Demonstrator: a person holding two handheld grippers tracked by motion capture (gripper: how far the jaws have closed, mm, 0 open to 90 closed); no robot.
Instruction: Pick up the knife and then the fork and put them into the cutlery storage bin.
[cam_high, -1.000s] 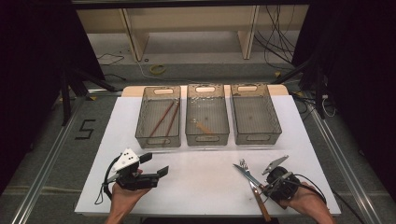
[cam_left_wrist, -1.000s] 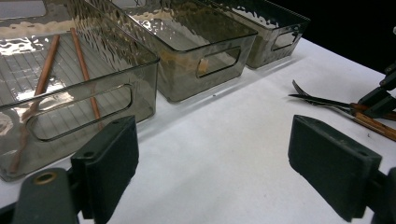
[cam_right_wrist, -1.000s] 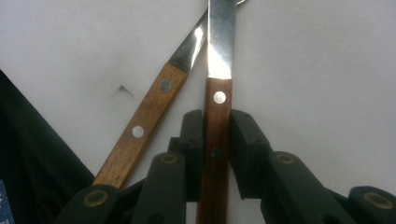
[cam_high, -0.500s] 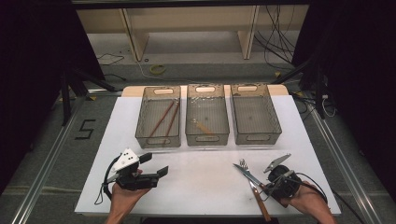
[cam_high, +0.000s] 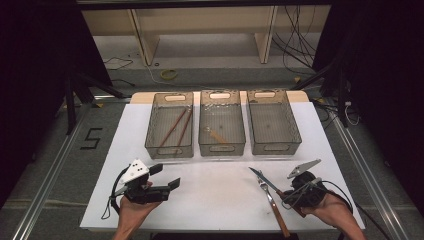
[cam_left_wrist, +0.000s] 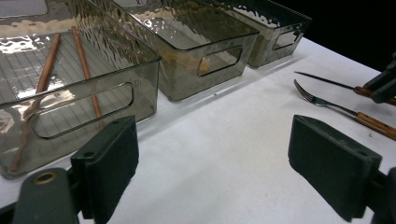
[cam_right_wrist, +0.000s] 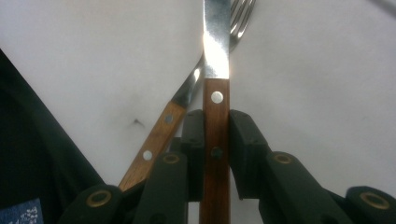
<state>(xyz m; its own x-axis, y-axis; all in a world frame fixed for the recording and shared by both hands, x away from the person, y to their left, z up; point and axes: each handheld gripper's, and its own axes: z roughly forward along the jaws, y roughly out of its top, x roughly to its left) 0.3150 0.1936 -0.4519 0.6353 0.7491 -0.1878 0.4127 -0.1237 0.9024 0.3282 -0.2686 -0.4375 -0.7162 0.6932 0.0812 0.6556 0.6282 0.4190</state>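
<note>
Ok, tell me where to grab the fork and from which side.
Grip the fork on its wooden handle, coming down from above with the jaws across it. It lies flat on the table, so only its narrow sides offer a hold. The right gripper holds the knife, so the open left gripper would likely take it.

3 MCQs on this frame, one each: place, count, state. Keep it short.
1. Where do the two chopsticks lie?
A. left bin
B. right bin
C. on the table

2. How many bins stand in the row?
A. two
B. three
C. four

3. What is the right gripper doing?
A. open over the fork
B. shut on nothing
C. shut on the knife

Answers:
1 A, both sticks lie inside the left bin.
2 B, left, middle bin and right bin.
3 C, its jaws clamp the wooden handle of the knife; the fork lies beside it.
</note>
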